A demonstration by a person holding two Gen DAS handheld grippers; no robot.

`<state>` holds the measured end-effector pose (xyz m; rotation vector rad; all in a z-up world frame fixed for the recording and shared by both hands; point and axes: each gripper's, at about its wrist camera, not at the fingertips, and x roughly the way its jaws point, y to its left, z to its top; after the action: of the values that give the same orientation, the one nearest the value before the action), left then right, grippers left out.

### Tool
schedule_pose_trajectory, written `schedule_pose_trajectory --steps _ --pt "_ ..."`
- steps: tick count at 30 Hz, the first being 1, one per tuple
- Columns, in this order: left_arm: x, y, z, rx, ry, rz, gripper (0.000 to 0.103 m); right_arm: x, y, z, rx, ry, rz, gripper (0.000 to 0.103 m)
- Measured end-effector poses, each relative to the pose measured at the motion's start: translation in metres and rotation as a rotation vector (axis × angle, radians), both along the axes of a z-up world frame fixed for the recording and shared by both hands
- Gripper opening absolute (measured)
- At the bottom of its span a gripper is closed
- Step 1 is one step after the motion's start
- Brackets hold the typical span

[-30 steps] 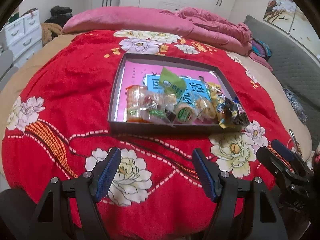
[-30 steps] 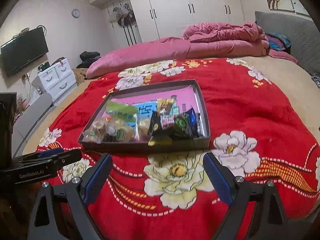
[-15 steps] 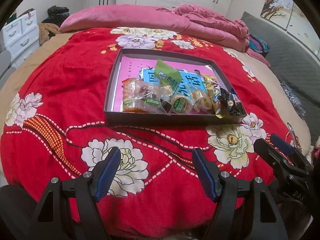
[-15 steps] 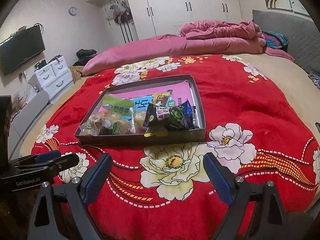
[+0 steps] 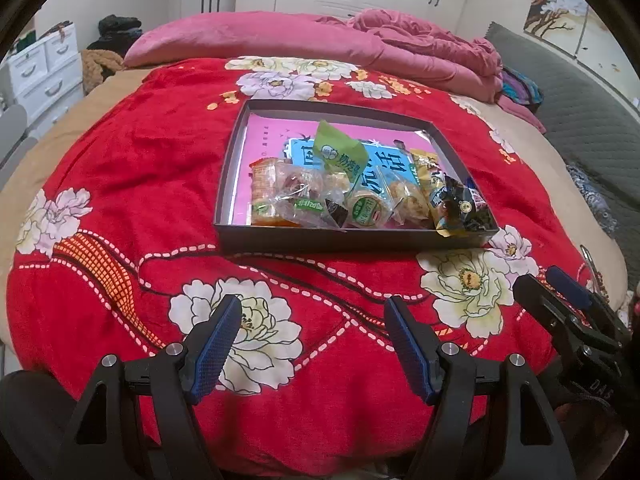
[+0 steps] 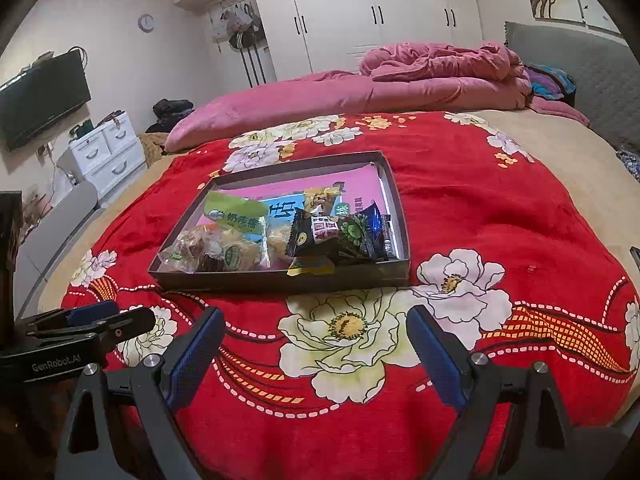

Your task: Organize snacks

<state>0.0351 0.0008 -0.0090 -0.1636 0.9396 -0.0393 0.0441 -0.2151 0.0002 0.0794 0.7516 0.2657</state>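
Note:
A shallow dark box (image 5: 236, 148) (image 6: 394, 196) with a pink printed floor lies on the red flowered blanket. Several snack packets are heaped along its near side: a green packet (image 5: 340, 154) (image 6: 234, 212), clear-wrapped pastries (image 5: 296, 194) (image 6: 200, 248), a yellow packet (image 5: 426, 164) and black packets (image 5: 460, 206) (image 6: 336, 234). My left gripper (image 5: 314, 334) is open and empty, above the blanket well short of the box. My right gripper (image 6: 316, 342) is open and empty, also short of the box. Each gripper shows at the edge of the other's view.
The red blanket (image 5: 132, 152) covers a round bed. Pink pillows and a crumpled pink quilt (image 6: 440, 68) lie at the far side. White drawers (image 6: 106, 152) and a wall TV (image 6: 42, 98) stand left. White wardrobes line the back wall.
Both grippers have drawn back and risen slightly, so the box sits a little farther away in both views. Both stay open. The snacks have not moved.

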Motion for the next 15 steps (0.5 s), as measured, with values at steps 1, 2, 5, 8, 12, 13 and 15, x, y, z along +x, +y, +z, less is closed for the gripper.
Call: schedule_pose_trajectory --steps 1,2,5,8,12,13,15 --pt "0.0001 -0.0002 0.0001 0.003 0.0 0.0 0.075 0.0001 -0.0002 -0.0001 0.0 0.0 -0.001 0.092" --pt "0.0002 -0.0005 0.0001 0.004 0.001 0.0 0.075 0.0002 -0.0005 -0.0002 0.0 0.001 -0.001 0.092" --pt "0.0002 -0.0006 -0.0002 0.004 0.005 0.0 0.075 0.0003 -0.0006 -0.0001 -0.002 -0.002 -0.001 0.092" --pt "0.0003 0.0002 -0.0002 0.005 0.006 0.003 0.075 0.0005 -0.0007 -0.0002 -0.005 -0.007 0.0 0.092" --pt "0.0006 0.0007 -0.0003 0.003 0.006 0.006 0.075 0.0005 -0.0009 0.0002 -0.004 -0.005 -0.002 0.092" --pt "0.0004 0.0005 -0.0005 0.004 0.006 0.007 0.075 0.0005 -0.0008 0.0003 -0.004 -0.006 -0.002 0.092" --pt "0.0004 0.0007 -0.0003 0.004 0.005 0.008 0.075 0.0 -0.0007 0.0 -0.005 -0.006 -0.002 0.092"
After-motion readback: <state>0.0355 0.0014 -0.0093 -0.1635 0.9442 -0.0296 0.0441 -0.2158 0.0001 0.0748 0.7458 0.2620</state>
